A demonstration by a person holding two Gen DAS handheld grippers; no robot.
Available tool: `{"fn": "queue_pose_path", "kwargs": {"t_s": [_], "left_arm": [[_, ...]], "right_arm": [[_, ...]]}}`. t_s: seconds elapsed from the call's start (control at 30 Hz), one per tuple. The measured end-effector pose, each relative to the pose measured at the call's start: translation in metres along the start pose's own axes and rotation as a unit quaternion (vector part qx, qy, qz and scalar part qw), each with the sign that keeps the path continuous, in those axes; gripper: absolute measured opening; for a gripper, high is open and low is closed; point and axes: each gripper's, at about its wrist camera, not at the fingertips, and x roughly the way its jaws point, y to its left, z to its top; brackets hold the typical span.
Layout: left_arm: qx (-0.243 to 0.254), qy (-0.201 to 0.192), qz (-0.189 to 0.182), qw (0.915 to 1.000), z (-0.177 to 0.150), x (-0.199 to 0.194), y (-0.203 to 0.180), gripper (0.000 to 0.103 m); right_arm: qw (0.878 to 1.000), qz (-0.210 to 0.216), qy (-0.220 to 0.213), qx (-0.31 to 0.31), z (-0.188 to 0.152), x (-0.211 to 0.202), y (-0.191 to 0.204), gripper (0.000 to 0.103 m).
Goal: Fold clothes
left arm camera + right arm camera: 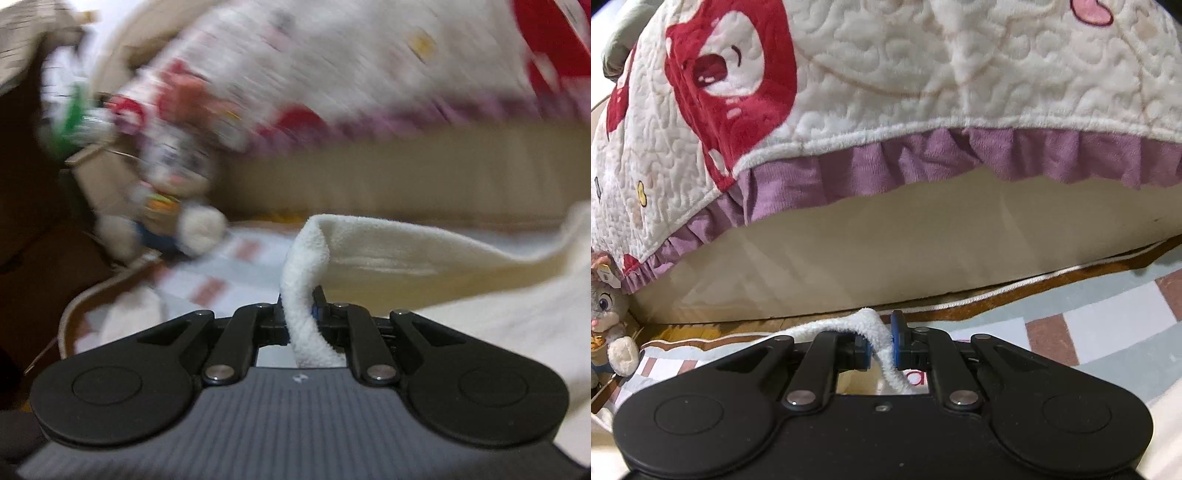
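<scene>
Your left gripper (301, 314) has its jaws pressed together on a fold of the cream-white fleecy garment (424, 254), a soft, nubbly terry-like cloth. From the pinch the fabric rises as a rounded ridge towards 12 o'clock, then sweeps off to 3 o'clock in a broad, sagging band; a tail of it drops back between the black linkage arms at 6 o'clock. The left wrist view is heavily smeared, so finer detail there is lost.

Your right gripper (881, 345) is likewise clamped on a narrow, rope-like edge of the same garment (827, 326), gripped between its blue pads (897, 341). That edge trails away to 9 o'clock and a short end hangs towards 6 o'clock beneath the jaws.

Beyond the right gripper, at 12 o'clock, hangs a quilted cream bedspread with red cartoon patches and a pleated purple frill (923, 74), draped over a smooth beige mattress side (886, 243). Below lies a flat rug of pale blue, white and brown rectangles (1108, 325). At 9 o'clock sits a grey plush rabbit toy (605, 306) with fluffy cream paws, also visible, blurred, in the left wrist view (173, 192).
</scene>
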Motion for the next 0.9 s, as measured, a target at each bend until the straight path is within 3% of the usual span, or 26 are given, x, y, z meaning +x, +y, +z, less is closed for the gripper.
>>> {"fn": "queue_pose_path", "kwargs": {"t_s": [0.17,0.27,0.37,0.4,0.5,0.6,0.67,0.77,0.8,0.83,0.87,0.9], "left_arm": [[-0.042,-0.065,0.026,0.9967,0.012,-0.025,0.032,0.009],[-0.071,-0.063,0.012,0.9954,0.009,-0.027,0.041,0.009],[-0.091,-0.046,-0.015,0.9947,0.007,-0.021,0.045,0.009],[-0.090,-0.045,-0.020,0.9947,0.007,-0.022,0.045,0.009],[-0.086,-0.049,-0.037,0.9944,0.018,-0.013,0.040,0.009],[-0.079,-0.055,-0.054,0.9938,0.055,0.027,0.025,0.009],[-0.027,-0.060,-0.054,0.9964,0.083,0.074,0.010,0.009],[0.036,-0.056,-0.053,0.9964,0.122,0.150,-0.004,0.013],[0.035,-0.045,-0.052,0.9970,0.132,0.174,-0.003,0.015],[0.023,-0.030,-0.054,0.9978,0.140,0.197,0.000,0.021],[0.007,-0.014,-0.061,0.9980,0.144,0.217,0.004,0.034],[-0.005,-0.007,-0.065,0.9978,0.142,0.230,0.005,0.037]], "right_arm": [[0.997,0.051,-0.054,0.031,0.007,-0.040,-0.005,0.011],[0.995,0.043,-0.087,-0.021,0.004,-0.045,0.003,0.012],[0.999,-0.011,-0.015,-0.033,-0.009,-0.021,0.006,0.014],[1.000,-0.003,0.006,-0.016,-0.012,-0.018,0.004,0.014],[0.993,0.082,0.041,0.068,-0.008,-0.023,-0.008,0.014],[0.986,0.122,0.036,0.110,0.015,-0.012,-0.009,0.014],[0.986,0.124,0.036,0.107,0.036,0.007,-0.004,0.014],[0.991,0.107,0.030,0.070,0.064,0.043,0.008,0.024],[0.992,0.105,0.033,0.067,0.070,0.053,0.008,0.047],[0.991,0.108,0.030,0.070,0.068,0.058,0.005,0.058],[0.990,0.114,0.025,0.073,0.064,0.061,0.002,0.068],[0.990,0.119,0.020,0.077,0.059,0.064,-0.001,0.068]]}}
